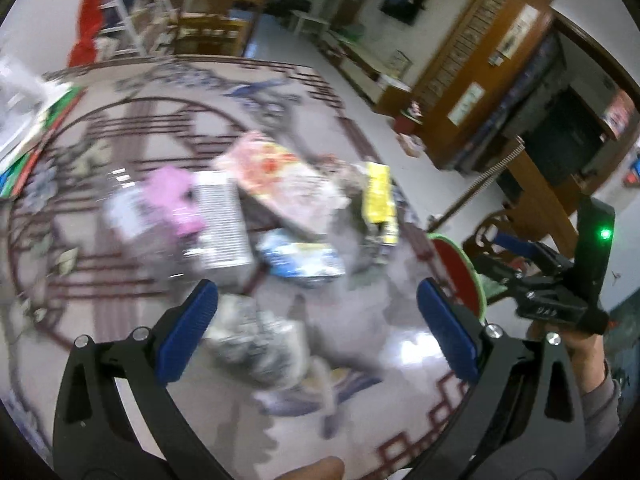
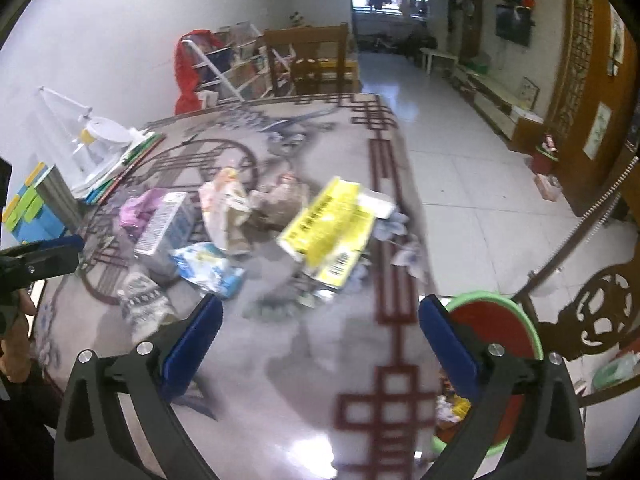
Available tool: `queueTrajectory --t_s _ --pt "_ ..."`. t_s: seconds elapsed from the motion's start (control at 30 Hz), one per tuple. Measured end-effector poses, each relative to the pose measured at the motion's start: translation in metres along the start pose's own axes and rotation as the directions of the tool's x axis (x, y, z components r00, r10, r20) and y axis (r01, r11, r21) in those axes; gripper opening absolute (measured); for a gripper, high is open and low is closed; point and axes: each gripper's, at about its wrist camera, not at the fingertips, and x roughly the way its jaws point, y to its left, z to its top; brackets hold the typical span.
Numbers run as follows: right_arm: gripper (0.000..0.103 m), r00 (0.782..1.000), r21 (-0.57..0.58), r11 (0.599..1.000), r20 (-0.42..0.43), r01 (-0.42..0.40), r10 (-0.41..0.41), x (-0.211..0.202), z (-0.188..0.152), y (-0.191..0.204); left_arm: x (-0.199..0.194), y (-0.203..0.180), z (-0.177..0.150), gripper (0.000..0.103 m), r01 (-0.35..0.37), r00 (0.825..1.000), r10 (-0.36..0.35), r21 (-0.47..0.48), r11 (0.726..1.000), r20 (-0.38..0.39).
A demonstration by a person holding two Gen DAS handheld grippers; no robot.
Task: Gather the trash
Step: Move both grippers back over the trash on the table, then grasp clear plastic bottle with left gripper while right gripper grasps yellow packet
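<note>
Several pieces of trash lay heaped near the middle of the worktop, every one of them looking light. Taking the yellow packet as the marker: it was the biggest, a flat crinkly sheet, probably slippery, best pinched at a free edge. Just beyond it sat a crumpled brown wrapper, soft and likely to collapse under a pinch. Further to the packet's left a pale pouch stood half upright, then a ribbed white carton, the stiffest thing there and the easiest to take across its narrow sides. A blue-white packet lay nearer the camera from the carton, a grey crumpled bag nearer still, and a pink scrap lay at the carton's far side.

The left gripper held its jaws wide apart over the grey bag, nothing between them; the right gripper was equally spread and empty. A red bin with a green rim waited off the worktop edge to the packet's right. Stacked books and a white lamp crowded the far left, well apart from the heap.
</note>
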Motion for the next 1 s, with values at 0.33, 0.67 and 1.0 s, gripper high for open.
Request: queueTrajectory --t_s 0.33,0.67,1.0 --pt "0.095 0.998 0.010 0.999 -0.051 -0.033 0.033 0.033 0.013 0.029 -0.016 0.084 0.001 0.098 -0.048 0.998 0.053 -0.170 0.984 0.026" --pt "0.095 0.996 0.059 0.998 -0.087 0.000 0.006 0.073 0.027 0.015 0.008 0.131 0.021 0.098 -0.079 0.996 0.090 -0.341 0.937 0.017" --pt "0.095 0.989 0.103 0.994 -0.145 0.034 -0.018 0.120 0.036 -0.003 0.046 0.168 0.025 0.096 -0.139 0.990 0.140 -0.488 0.861 -0.036"
